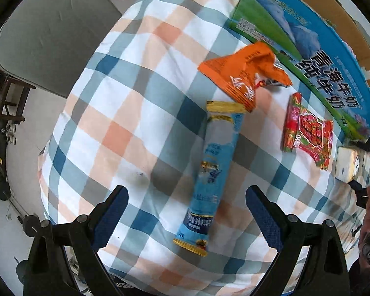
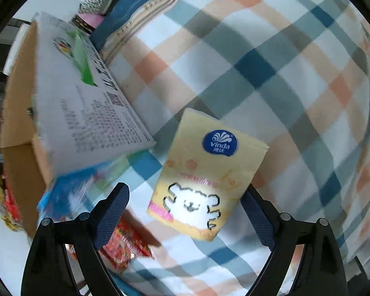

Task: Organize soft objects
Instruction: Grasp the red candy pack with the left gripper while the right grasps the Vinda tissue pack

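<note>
In the left wrist view a long blue snack pouch lies on the plaid quilt, its near end between the fingers of my open left gripper. An orange packet and a red packet lie beyond it. A yellow Vinda tissue pack sits at the right edge beside the other gripper. In the right wrist view the tissue pack lies on the quilt, just ahead of and between the fingers of my open right gripper, untouched. The red packet lies under the left finger.
A large cardboard milk carton box stands along the quilt's right side; it also shows in the right wrist view, holding some packets at far left. A grey table is at the left. A blue bed edge shows at top.
</note>
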`<move>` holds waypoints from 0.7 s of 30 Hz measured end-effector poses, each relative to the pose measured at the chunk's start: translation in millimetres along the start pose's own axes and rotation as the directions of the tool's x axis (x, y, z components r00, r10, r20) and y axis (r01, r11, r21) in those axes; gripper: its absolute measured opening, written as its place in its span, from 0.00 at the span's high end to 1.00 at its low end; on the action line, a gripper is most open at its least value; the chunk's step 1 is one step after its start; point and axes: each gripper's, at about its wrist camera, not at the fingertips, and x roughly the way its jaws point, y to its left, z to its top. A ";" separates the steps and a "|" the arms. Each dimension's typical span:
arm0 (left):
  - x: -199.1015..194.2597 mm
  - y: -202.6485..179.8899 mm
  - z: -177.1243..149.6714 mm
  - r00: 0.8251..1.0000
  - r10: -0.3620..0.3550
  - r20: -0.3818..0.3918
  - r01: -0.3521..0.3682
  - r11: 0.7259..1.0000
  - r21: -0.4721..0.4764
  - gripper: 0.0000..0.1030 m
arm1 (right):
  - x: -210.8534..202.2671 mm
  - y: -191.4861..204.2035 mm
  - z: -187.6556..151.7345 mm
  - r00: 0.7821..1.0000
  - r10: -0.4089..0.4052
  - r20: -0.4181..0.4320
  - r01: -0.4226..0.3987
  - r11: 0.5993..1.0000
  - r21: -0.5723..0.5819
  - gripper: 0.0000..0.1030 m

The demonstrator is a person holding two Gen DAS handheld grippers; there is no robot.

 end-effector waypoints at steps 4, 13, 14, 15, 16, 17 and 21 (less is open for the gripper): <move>3.6 -6.4 7.4 1.000 -0.020 -0.003 0.020 0.999 0.027 0.05 | 8.7 -3.5 -7.5 0.998 -0.048 -0.034 0.045 0.996 -0.072 0.26; 7.8 -101.9 31.0 0.999 -0.036 -0.024 0.041 0.974 0.225 0.05 | 1.4 1.8 -64.6 0.969 -0.216 -0.116 0.143 0.883 -0.446 0.35; 10.7 -111.5 34.5 0.999 -0.032 -0.027 0.037 0.968 0.248 0.05 | 0.1 3.1 -70.2 0.970 -0.218 -0.112 0.141 0.871 -0.470 0.35; 15.6 -123.0 39.2 0.999 -0.024 -0.039 0.033 0.962 0.271 0.05 | -1.2 4.9 -73.2 0.972 -0.209 -0.104 0.136 0.869 -0.476 0.34; 21.1 -134.0 43.6 0.998 -0.020 -0.055 0.035 0.956 0.290 0.05 | -3.0 6.9 -76.3 0.975 -0.206 -0.089 0.139 0.866 -0.481 0.34; 26.8 -144.1 47.7 0.997 -0.013 -0.072 0.035 0.951 0.307 0.05 | -4.7 8.0 -77.5 0.976 -0.206 -0.075 0.145 0.863 -0.485 0.32; 47.9 -169.4 58.5 0.994 0.013 -0.106 0.025 0.938 0.345 0.05 | -11.0 15.2 -78.4 0.984 -0.164 -0.064 0.120 0.890 -0.439 0.31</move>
